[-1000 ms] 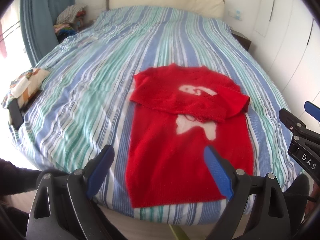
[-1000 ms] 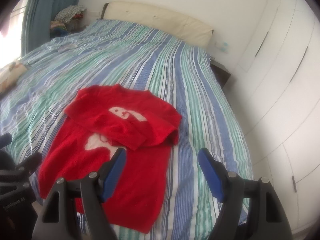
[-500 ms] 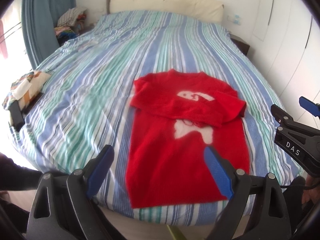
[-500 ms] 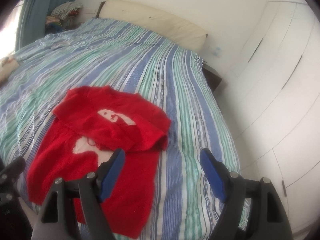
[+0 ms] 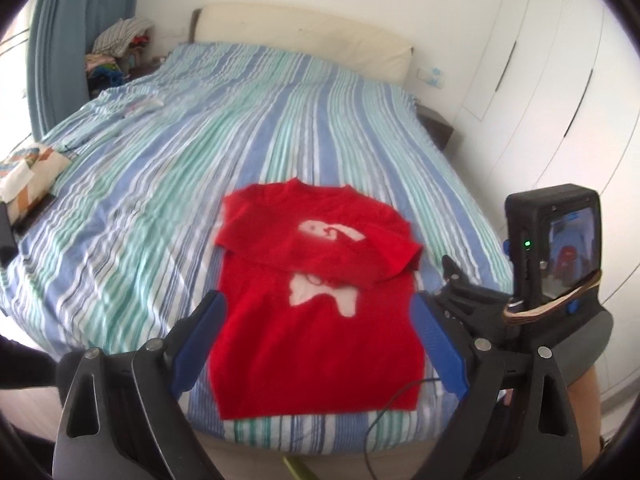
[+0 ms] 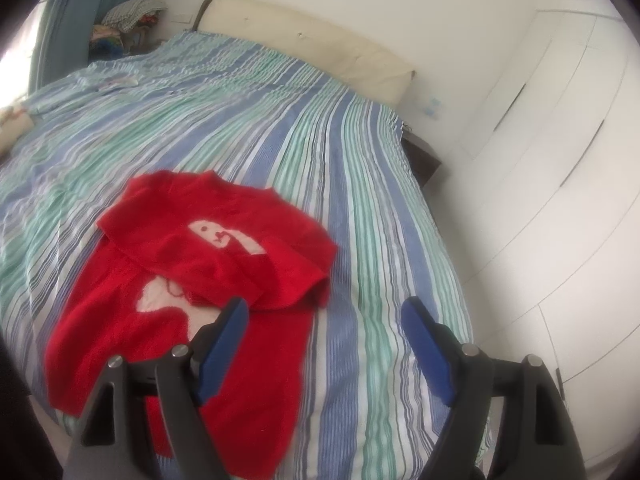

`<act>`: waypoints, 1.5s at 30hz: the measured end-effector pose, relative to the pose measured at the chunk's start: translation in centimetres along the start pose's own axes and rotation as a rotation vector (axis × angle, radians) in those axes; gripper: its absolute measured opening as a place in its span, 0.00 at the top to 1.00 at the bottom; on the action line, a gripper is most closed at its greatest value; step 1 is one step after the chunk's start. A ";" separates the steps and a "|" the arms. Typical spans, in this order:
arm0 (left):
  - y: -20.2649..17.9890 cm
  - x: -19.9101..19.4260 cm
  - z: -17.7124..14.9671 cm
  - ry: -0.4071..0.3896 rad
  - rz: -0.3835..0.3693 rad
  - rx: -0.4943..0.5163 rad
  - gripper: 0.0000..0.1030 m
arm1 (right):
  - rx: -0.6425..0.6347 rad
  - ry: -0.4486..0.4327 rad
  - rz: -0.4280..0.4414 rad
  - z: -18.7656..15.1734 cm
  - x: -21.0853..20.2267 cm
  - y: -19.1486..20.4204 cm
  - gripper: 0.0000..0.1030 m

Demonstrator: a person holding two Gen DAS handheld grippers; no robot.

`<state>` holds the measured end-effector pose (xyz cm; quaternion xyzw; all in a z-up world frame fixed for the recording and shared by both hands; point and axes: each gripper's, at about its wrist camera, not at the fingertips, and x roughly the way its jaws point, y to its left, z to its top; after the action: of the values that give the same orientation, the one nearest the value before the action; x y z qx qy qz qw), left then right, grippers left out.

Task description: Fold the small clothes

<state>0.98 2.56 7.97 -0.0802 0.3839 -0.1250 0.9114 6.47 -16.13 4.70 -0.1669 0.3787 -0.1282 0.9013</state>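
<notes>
A small red sweater (image 5: 320, 308) with a white figure lies flat on the striped bed near its foot; its top part with the sleeves is folded down over the chest. It also shows in the right wrist view (image 6: 192, 288). My left gripper (image 5: 318, 340) is open and empty, held above the sweater's lower half. My right gripper (image 6: 326, 348) is open and empty, over the sweater's right edge. The right gripper's body with its camera screen (image 5: 556, 260) shows at the right of the left wrist view.
The striped bedspread (image 5: 168, 168) covers a wide bed with a cream headboard (image 5: 304, 36). A patterned cloth (image 5: 28, 172) lies at the left edge. A clothes pile (image 5: 120, 36) and curtain stand at the far left. White wardrobe doors (image 6: 552, 160) line the right. A dark nightstand (image 5: 436, 128) stands beside the bed.
Both grippers rose and pulled back a little from the sweater. The right gripper moved closer to the left one, so its camera body now shows in the left view.
</notes>
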 end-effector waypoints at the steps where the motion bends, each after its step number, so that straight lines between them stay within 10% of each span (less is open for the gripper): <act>1: -0.2 -0.4 0.2 -0.010 -0.021 0.001 0.08 | 0.002 0.005 -0.002 0.0 0.2 0.0 0.24; 45: -6.1 -1.5 1.7 -0.035 -0.157 0.108 0.07 | -0.050 0.055 -0.054 -0.9 3.0 1.3 0.24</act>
<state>0.16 -2.78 11.66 -0.0632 0.3532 -0.2152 0.9083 8.00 -16.16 1.71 -0.1958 0.4019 -0.1477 0.8822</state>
